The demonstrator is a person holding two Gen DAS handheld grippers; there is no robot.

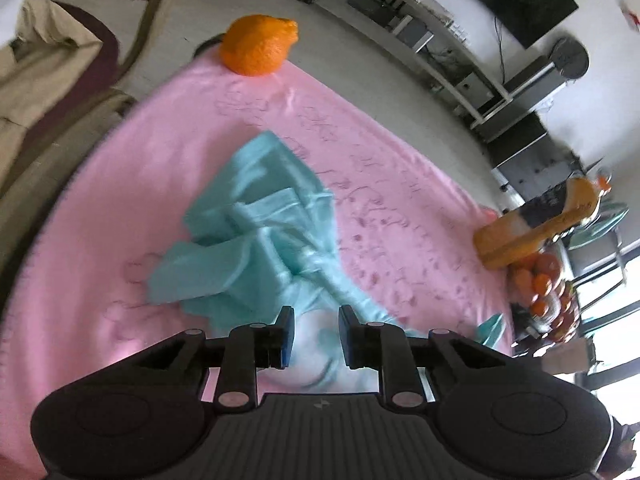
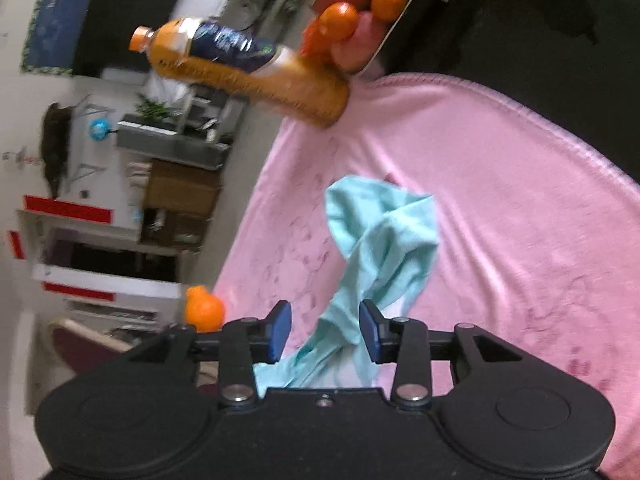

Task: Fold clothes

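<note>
A light blue garment [image 1: 256, 236] lies crumpled in the middle of a pink blanket [image 1: 400, 184] that covers the work surface. It is bunched and twisted, with folds piled over one another rather than laid flat.

The left gripper [image 1: 316, 334] hangs low over the near edge of the garment. Its jaws stand apart, and cloth shows in the gap between the blue pads [image 1: 286, 344], but nothing is pinched; the fabric there is blurred.

From the other side, the right gripper [image 2: 325, 330] sits over another part of the same garment [image 2: 384, 232]. Its jaws are also apart. A twisted strand of the blue cloth runs up between the fingers [image 2: 370, 332] and close by the right-hand one, though I cannot tell whether it touches that pad. Beyond the fingers the cloth rises in a loose hump on the blanket [image 2: 500, 200].

An orange [image 1: 258, 46] rests at one far edge of the blanket. At another edge a bottle of orange drink [image 2: 244, 70] with a dark label stands just beside a tray of fruit [image 2: 348, 12] holding small oranges and reddish pieces. Shelves and furniture fill the room behind, too blurred to make out.
</note>
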